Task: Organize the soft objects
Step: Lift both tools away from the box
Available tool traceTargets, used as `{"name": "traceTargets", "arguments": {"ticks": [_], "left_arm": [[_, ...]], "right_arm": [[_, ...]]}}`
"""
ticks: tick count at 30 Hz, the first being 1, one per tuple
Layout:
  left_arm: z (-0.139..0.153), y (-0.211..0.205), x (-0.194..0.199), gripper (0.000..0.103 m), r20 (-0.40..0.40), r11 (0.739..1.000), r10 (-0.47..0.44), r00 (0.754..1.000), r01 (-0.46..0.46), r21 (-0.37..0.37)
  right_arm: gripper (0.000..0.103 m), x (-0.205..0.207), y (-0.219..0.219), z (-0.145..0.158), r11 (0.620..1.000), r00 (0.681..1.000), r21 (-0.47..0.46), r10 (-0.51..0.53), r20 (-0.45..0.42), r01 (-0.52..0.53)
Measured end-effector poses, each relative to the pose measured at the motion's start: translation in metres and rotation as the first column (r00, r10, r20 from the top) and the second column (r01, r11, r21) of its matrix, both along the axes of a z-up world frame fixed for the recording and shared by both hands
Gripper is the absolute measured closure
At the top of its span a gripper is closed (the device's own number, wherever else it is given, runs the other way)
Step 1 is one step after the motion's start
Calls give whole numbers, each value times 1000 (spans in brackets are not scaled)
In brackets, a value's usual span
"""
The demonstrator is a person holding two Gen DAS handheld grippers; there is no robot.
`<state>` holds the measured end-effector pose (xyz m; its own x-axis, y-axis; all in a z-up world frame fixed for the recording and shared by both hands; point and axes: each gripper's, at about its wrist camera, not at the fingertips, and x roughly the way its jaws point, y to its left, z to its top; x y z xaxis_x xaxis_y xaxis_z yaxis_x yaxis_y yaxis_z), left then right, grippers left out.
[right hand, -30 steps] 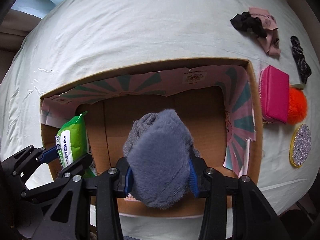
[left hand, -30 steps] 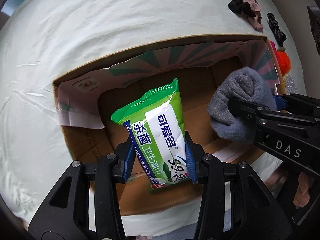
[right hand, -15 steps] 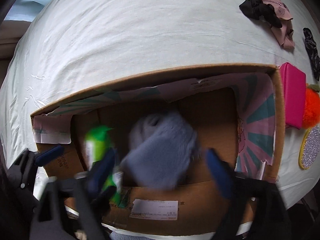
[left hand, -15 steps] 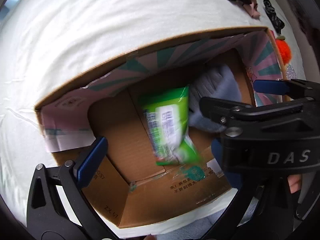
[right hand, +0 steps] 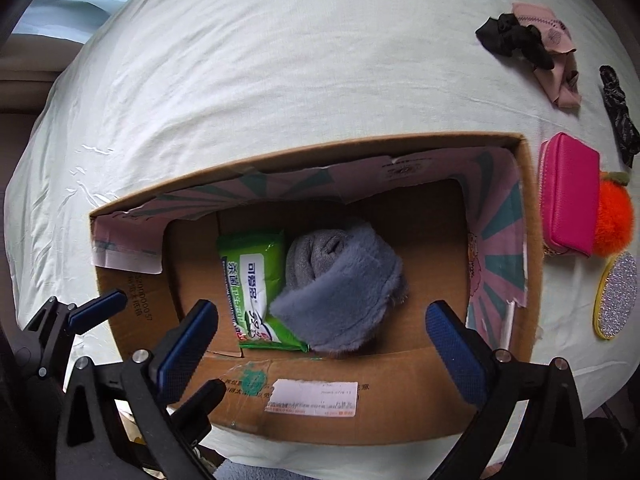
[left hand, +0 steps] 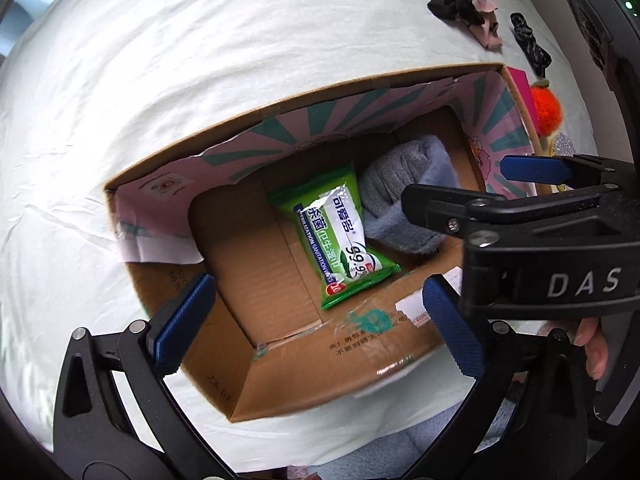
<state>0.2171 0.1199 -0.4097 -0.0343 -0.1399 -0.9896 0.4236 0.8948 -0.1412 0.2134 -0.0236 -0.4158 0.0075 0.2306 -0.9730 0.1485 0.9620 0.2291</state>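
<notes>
Cardboard box (right hand: 532,264): seen open-topped at the centre of both views, set on a white bed sheet (right hand: 280,60); its inner flaps are printed pink and teal.
Box contents: a green wipes pack (right hand: 252,284) is laid flat on the box floor, left of centre; a grey fleece bundle (right hand: 340,280) is lodged just beside it on the right, its lower edge lapped over the pack's corner.
Left tongs (left hand: 320,328): spread wide above the box's near wall, nothing held.
Right tongs (right hand: 320,344): spread wide over the box's near edge, nothing gripped.
Outside the box, right of frame: a pink pouch (right hand: 568,204) is placed against the box wall, an orange pompom (right hand: 614,220) touching it, a glittery disc (right hand: 616,296) below.
Upper right: black and pink fabric pieces (right hand: 528,44) are left on the sheet.
</notes>
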Motion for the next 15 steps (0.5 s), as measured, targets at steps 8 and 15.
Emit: {"name": "traceTargets", "arguments": {"ticks": [8, 15], "left_arm": [[49, 25, -25, 0, 96, 999, 39, 995, -36, -26], [103, 49, -57, 0, 191, 993, 105, 976, -92, -72]], "right_arm": [[0, -20, 13, 66, 997, 987, -48, 74, 145, -67], [0, -51, 31, 129, 985, 944, -132, 144, 298, -109]]}}
